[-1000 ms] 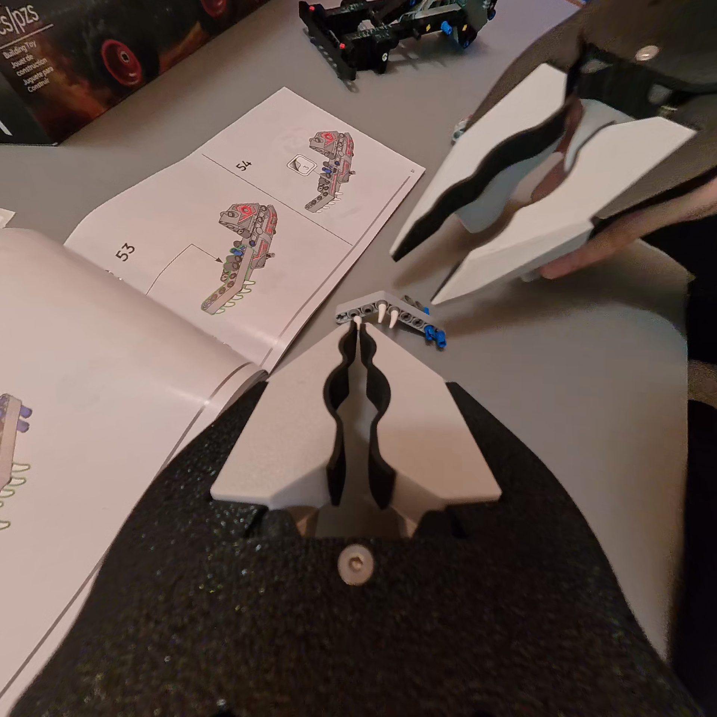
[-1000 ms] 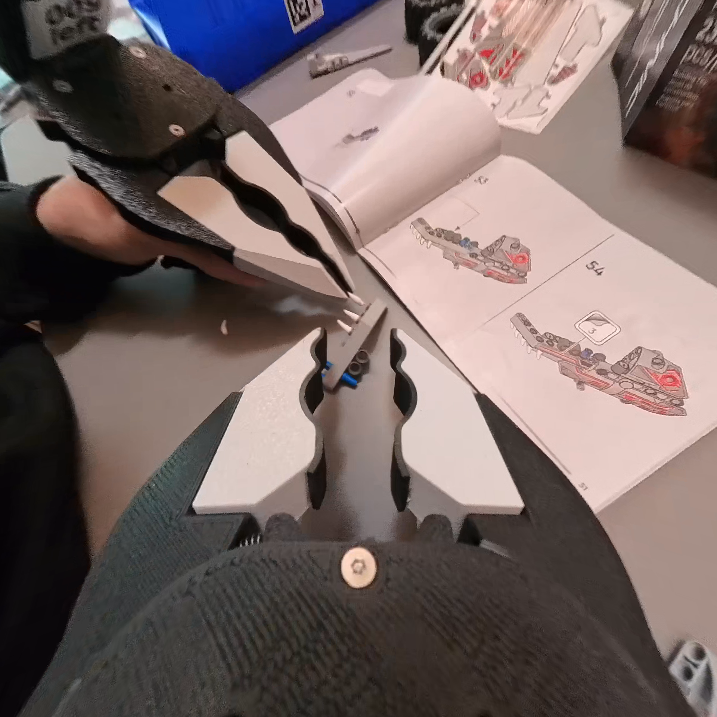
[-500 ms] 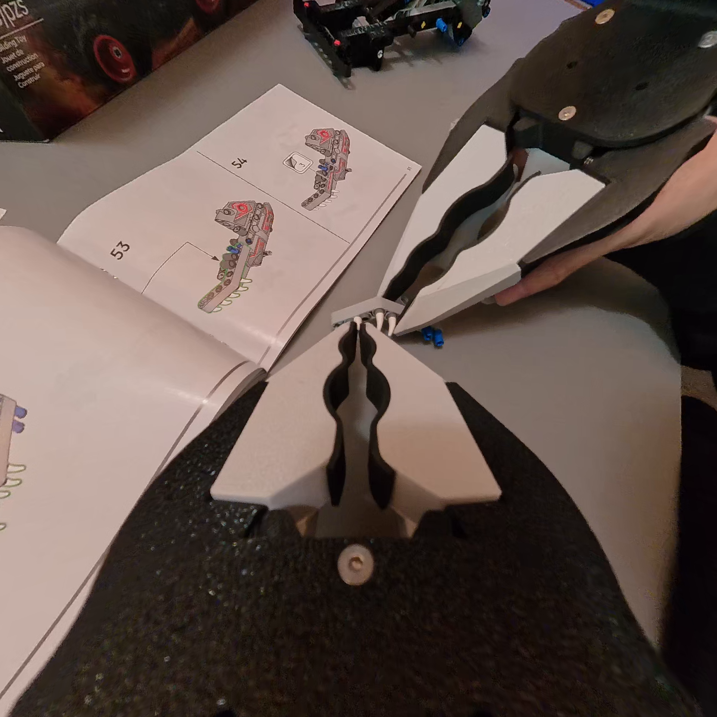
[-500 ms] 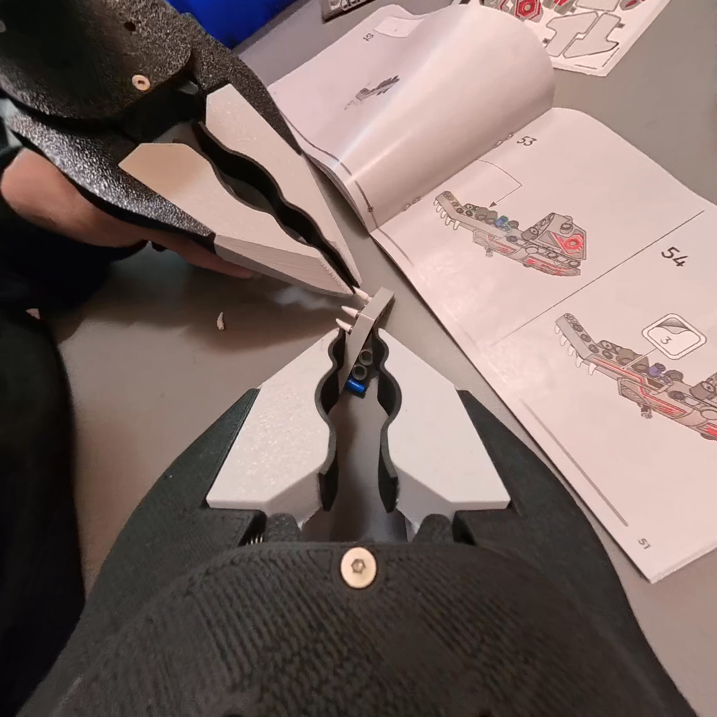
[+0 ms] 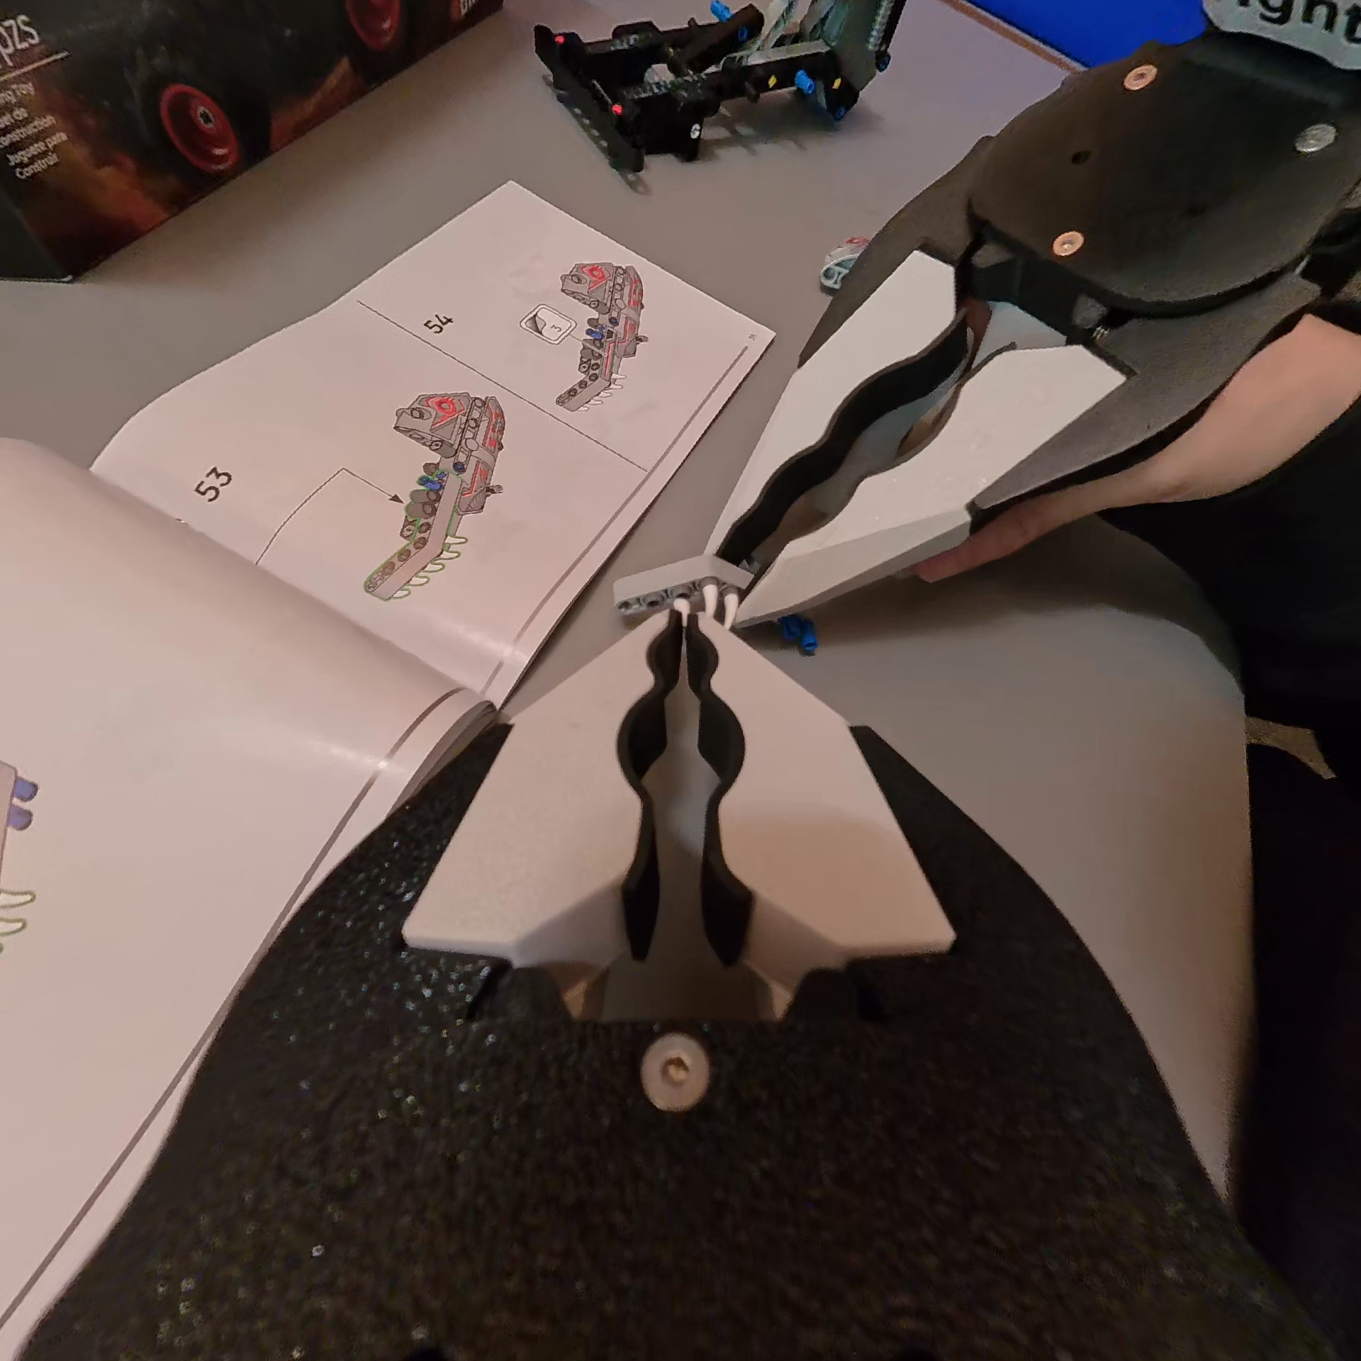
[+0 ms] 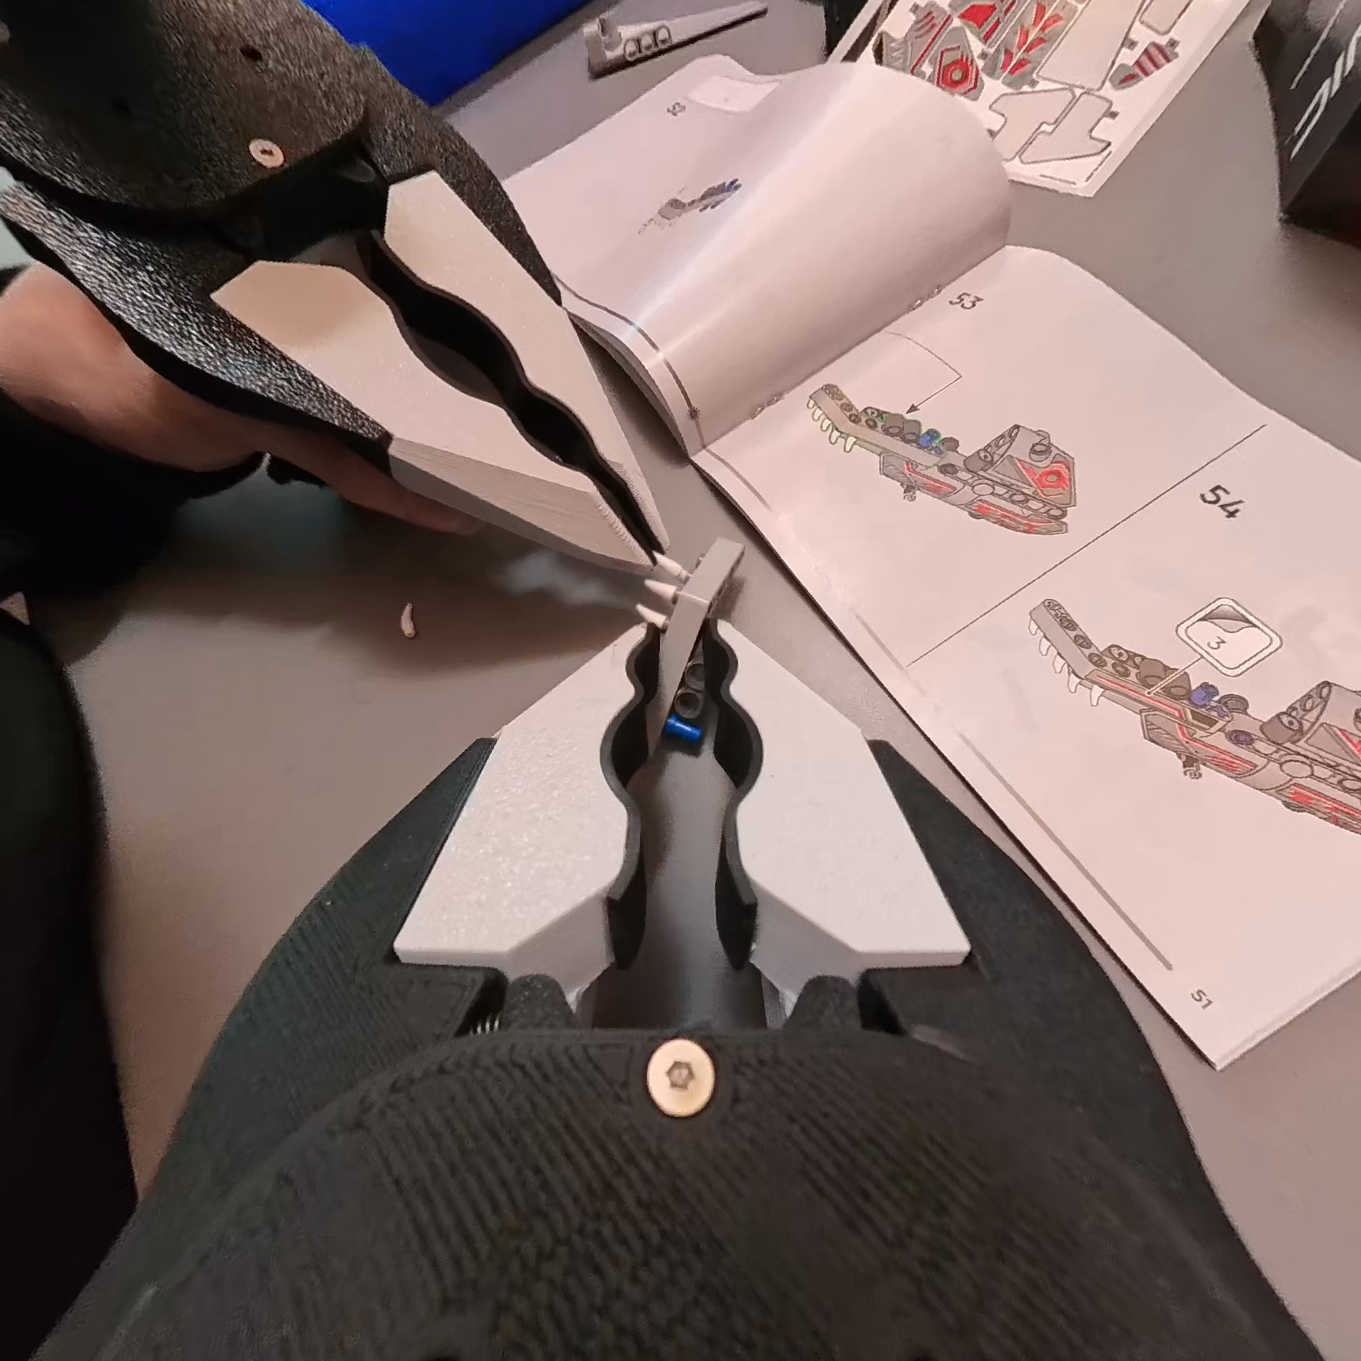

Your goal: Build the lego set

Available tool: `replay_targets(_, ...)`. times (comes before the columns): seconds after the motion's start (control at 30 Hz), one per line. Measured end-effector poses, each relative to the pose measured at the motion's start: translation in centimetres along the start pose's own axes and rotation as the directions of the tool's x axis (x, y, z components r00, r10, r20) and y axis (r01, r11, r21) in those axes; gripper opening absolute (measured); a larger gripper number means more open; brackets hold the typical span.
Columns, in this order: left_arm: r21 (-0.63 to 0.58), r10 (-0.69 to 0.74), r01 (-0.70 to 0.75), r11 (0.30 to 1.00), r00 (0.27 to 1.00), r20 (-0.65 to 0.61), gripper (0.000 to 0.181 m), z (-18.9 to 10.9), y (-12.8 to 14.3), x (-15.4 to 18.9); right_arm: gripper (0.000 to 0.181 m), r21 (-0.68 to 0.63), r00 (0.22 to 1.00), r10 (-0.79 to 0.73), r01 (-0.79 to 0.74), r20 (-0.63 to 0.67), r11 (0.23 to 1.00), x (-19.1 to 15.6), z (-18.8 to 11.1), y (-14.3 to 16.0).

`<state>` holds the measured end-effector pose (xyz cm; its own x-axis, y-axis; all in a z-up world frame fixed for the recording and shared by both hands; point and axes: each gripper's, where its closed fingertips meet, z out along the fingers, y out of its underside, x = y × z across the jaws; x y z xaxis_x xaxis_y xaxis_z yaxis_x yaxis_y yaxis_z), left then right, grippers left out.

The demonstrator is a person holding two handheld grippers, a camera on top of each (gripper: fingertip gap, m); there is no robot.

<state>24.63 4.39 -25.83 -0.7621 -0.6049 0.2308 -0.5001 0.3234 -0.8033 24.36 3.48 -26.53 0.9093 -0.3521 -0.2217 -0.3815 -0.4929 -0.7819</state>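
A grey angled beam [image 5: 663,585] with white teeth along one edge sits between both grippers, just above the grey table. My left gripper [image 5: 681,626] is shut on the tip of one white tooth [image 5: 683,607] that sticks out of the beam. It also shows in the right wrist view [image 6: 652,552], at the upper left. My right gripper [image 6: 681,637] is shut on the beam [image 6: 700,589], which stands on edge between its jaws. It also shows in the left wrist view [image 5: 740,582]. Blue pins [image 6: 681,729] stick out of the beam's held end.
The open instruction booklet [image 5: 515,412] lies left of the beam. A loose white tooth [image 6: 407,619] lies on the table. A black chassis build [image 5: 707,74] and the set's box [image 5: 147,110] stand at the back. A sticker sheet [image 6: 1068,74] and a blue bin [image 6: 456,29] lie beyond.
My right gripper has moved in over the beam and closed on it, tipping it up on edge. My left gripper has stayed shut at the tooth.
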Motion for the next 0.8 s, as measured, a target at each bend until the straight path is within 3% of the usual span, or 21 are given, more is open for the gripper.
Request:
replay_targets(0.03,0.010,0.002,-0.002,1.000,1.000,-0.002,0.000,-0.1,-0.1,0.0,0.011,0.016,1.000,0.003,-0.003,0.001,1.000,0.0,-0.2,-0.2)
replay_targets(0.33,0.142,0.036,-0.032,0.989,0.999,-0.021,0.000,-0.9,-2.0,0.4,0.010,0.167,0.991,0.087,-0.104,0.105,0.980,-0.4,-1.5,-2.2)
replay_targets(0.53,0.205,0.043,-0.036,0.978,0.999,-0.029,0.000,-1.5,-2.9,0.5,0.010,0.166,0.990,0.111,-0.125,0.092,0.978,0.0,-1.4,-2.2)
replay_targets(0.8,0.199,0.053,-0.049,0.979,0.998,-0.017,0.000,-1.3,-2.9,0.5,0.010,0.173,0.993,0.087,-0.100,0.084,0.980,-0.2,-1.5,-2.3)
